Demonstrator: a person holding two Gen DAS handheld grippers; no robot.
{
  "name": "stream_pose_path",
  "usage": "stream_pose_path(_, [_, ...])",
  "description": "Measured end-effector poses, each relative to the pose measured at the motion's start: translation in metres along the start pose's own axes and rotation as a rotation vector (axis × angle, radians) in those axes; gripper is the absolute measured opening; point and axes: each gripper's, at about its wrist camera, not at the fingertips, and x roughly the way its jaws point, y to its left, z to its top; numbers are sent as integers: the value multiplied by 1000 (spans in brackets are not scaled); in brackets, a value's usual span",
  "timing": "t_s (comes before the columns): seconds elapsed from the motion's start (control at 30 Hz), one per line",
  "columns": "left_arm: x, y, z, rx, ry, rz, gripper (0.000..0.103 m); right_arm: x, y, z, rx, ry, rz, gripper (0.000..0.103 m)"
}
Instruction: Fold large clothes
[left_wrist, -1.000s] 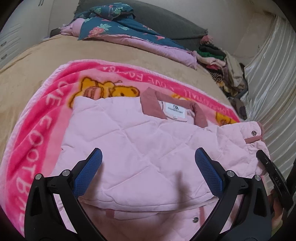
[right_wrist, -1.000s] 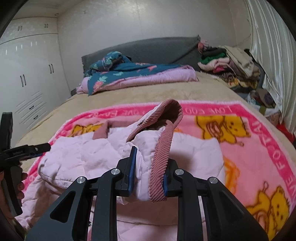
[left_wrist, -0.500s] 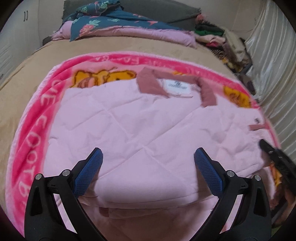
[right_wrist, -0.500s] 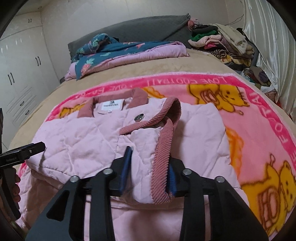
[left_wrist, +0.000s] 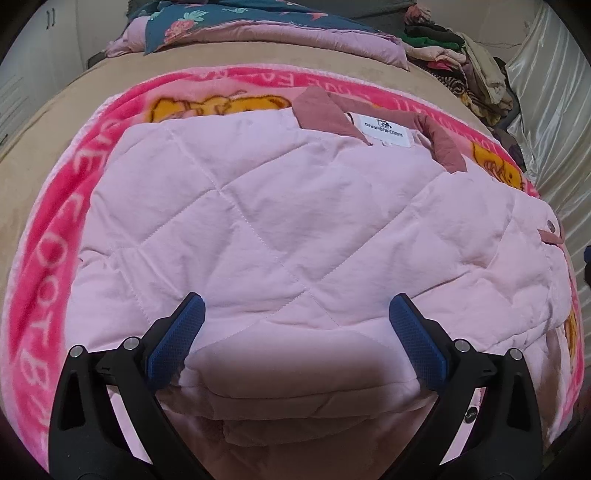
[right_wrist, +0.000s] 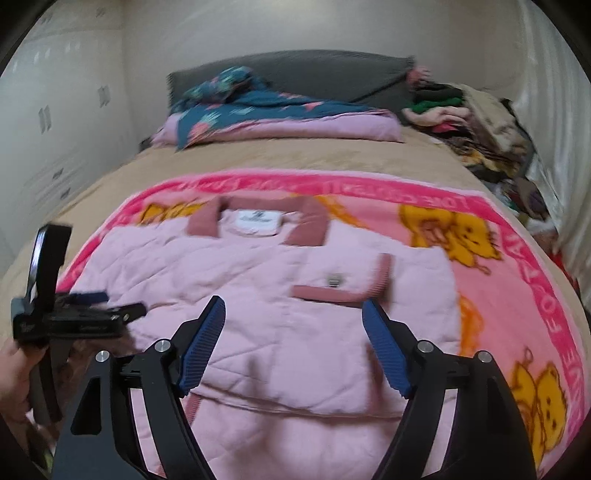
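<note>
A pale pink quilted jacket (left_wrist: 266, 221) with a dusty-rose collar (left_wrist: 325, 114) and a white neck label lies on a pink cartoon blanket (left_wrist: 48, 236), both sleeves folded in over its body. My left gripper (left_wrist: 295, 328) is open and empty, just above the jacket's near hem. My right gripper (right_wrist: 293, 339) is open and empty above the jacket (right_wrist: 258, 295), just short of the rose sleeve cuff (right_wrist: 343, 291) with its snap. The left gripper also shows in the right wrist view (right_wrist: 96, 314), at the jacket's left edge.
The blanket (right_wrist: 517, 280) lies on a tan bedspread (right_wrist: 295, 155). A folded teal and lilac quilt (right_wrist: 273, 114) lies by the grey headboard. A heap of loose clothes (right_wrist: 476, 118) sits at the far right, beside a white curtain. White wardrobes stand on the left.
My right gripper let go of the sleeve cuff, opened and drew back; the sleeve now lies flat on the jacket. My left gripper stayed open and came closer over the jacket.
</note>
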Motion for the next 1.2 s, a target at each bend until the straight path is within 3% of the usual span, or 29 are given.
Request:
stream_pose_path(0.27, [0, -1, -1, 0, -9, -3, 95, 73, 21, -7, -49, 213, -16, 78])
stream_pose_path(0.37, [-1, -2, -1, 9, -11, 11, 95, 89, 20, -16, -28, 241, -15, 80])
stream_pose_path(0.67, [-5, -6, -1, 5, -24, 38, 95, 91, 18, -23, 14, 213, -22, 82])
stream_pose_path(0.93, [-13, -8, 1, 6, -27, 54, 95, 63, 17, -24, 80, 165, 8, 97])
stream_pose_path(1.2, [-29, -12, 0, 8, -23, 59, 95, 31, 13, -27, 134, 115, 35, 98])
